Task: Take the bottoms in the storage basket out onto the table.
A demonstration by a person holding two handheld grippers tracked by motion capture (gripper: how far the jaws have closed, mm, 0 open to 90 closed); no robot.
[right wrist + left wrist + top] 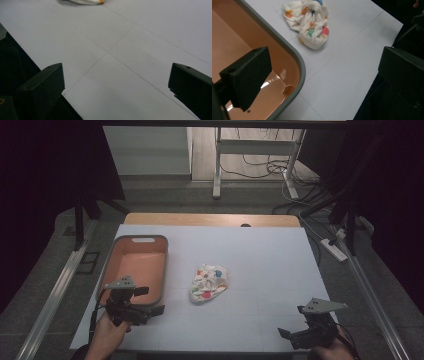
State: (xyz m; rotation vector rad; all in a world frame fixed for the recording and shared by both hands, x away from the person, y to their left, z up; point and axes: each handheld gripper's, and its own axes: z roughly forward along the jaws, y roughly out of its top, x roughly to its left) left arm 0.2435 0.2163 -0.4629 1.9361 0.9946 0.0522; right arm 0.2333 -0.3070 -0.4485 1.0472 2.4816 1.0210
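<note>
A crumpled white cloth with coloured dots (210, 282) lies near the middle of the white table cover (270, 255). In the left gripper view the cloth (310, 22) sits beyond the tray's corner; its edge (82, 2) peeks in at the top of the right gripper view. A salmon tray with a grey rim (164, 265) stands at the left, with nothing in it. My left gripper (150, 300) hovers open over the tray's near right corner (298, 60), nothing between its jaws (325, 65). Open too is my right gripper (292, 321), above the bare cover (116, 75) at the front right.
The cover's front edge runs just under both grippers. Beyond the table's far wooden edge (210, 219) stand white desk legs (217, 170) and loose cables on the floor. A power strip (334, 249) lies to the right, and metal rails run along both sides.
</note>
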